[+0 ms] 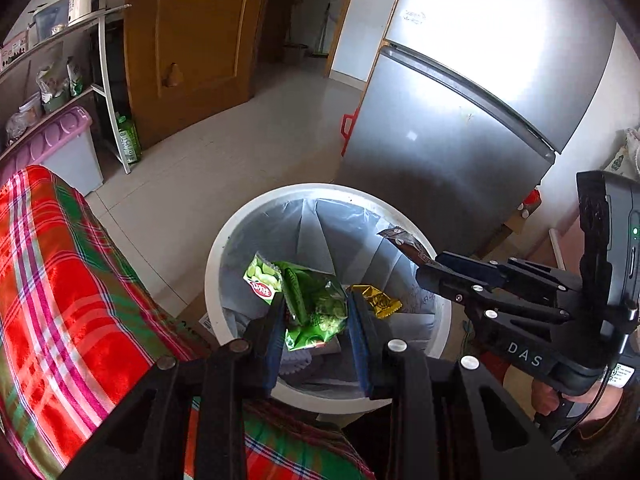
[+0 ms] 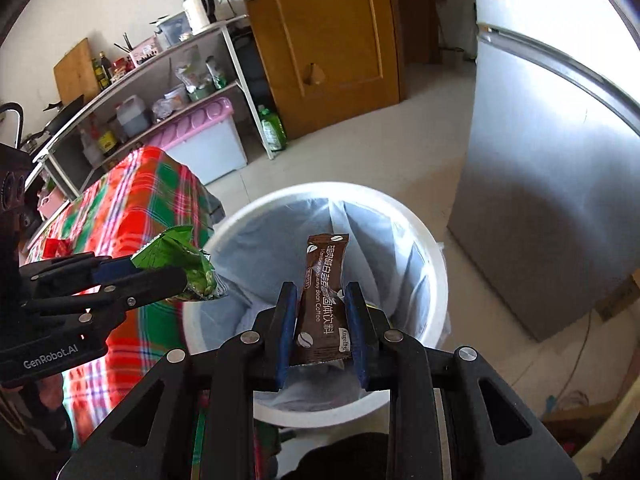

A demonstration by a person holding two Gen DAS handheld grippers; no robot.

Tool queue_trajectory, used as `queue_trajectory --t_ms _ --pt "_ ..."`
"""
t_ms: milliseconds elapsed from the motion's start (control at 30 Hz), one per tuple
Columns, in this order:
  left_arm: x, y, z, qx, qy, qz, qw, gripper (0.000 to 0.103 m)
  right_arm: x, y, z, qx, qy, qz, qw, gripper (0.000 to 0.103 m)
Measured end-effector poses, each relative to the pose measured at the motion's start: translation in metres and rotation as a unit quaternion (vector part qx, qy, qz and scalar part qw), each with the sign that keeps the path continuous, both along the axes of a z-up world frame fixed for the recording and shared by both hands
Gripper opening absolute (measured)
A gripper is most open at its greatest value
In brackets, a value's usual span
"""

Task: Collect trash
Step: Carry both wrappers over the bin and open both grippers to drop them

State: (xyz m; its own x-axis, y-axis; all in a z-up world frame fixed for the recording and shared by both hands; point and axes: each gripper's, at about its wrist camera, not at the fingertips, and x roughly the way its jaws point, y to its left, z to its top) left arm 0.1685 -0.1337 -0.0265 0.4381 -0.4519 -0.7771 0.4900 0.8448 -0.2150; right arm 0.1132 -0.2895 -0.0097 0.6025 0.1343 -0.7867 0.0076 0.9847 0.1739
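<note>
A white round trash bin [image 1: 216, 256] with a pale liner stands on the floor; it also shows in the right wrist view [image 2: 436, 256]. My left gripper [image 1: 316, 320] is shut on a crumpled green snack bag [image 1: 316, 304] and holds it over the bin; the bag also shows in the right wrist view [image 2: 180, 260]. My right gripper [image 2: 322, 316] is shut on a brown coffee sachet [image 2: 322, 292] above the bin; the sachet also shows in the left wrist view [image 1: 404, 240]. Inside the bin lie a light green wrapper [image 1: 262, 278] and a gold wrapper [image 1: 378, 300].
A table with a red and green plaid cloth [image 1: 60, 280] is left of the bin. A silver fridge [image 1: 460, 120] stands behind it on the right. A shelf rack [image 2: 140, 92], a pink-lidded box [image 2: 204, 136] and a wooden door [image 2: 332, 40] are beyond.
</note>
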Motion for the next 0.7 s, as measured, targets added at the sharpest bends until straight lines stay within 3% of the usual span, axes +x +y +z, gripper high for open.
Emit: queue_trajectory --t_ms 200,333,433,467,567,700 --pt "0.003 -0.009 -0.016 0.012 0.018 -0.004 0.9998 0.032 0.009 -0.004 -0.018 -0.011 0.02 0.003 1.0 0.026" --pt "0.007 -0.008 -0.021 0.01 0.029 -0.003 0.9995 0.041 0.013 -0.001 -0.024 -0.02 0.024 0.004 1.0 0.026" --pt "0.008 -0.007 -0.024 0.014 0.031 0.002 0.9994 0.054 0.014 -0.003 -0.026 -0.026 0.025 -0.001 0.999 0.026" --pt "0.008 -0.006 -0.025 0.014 0.033 0.004 0.9993 0.061 0.015 -0.003 -0.026 -0.026 0.027 -0.002 0.999 0.03" --pt "0.008 -0.005 -0.025 0.013 0.035 0.005 0.9993 0.062 0.014 -0.002 -0.027 -0.025 0.026 -0.008 0.999 0.043" --pt "0.007 -0.002 -0.023 0.011 0.032 0.007 0.9994 0.062 0.012 -0.004 -0.026 -0.025 0.024 -0.014 0.999 0.044"
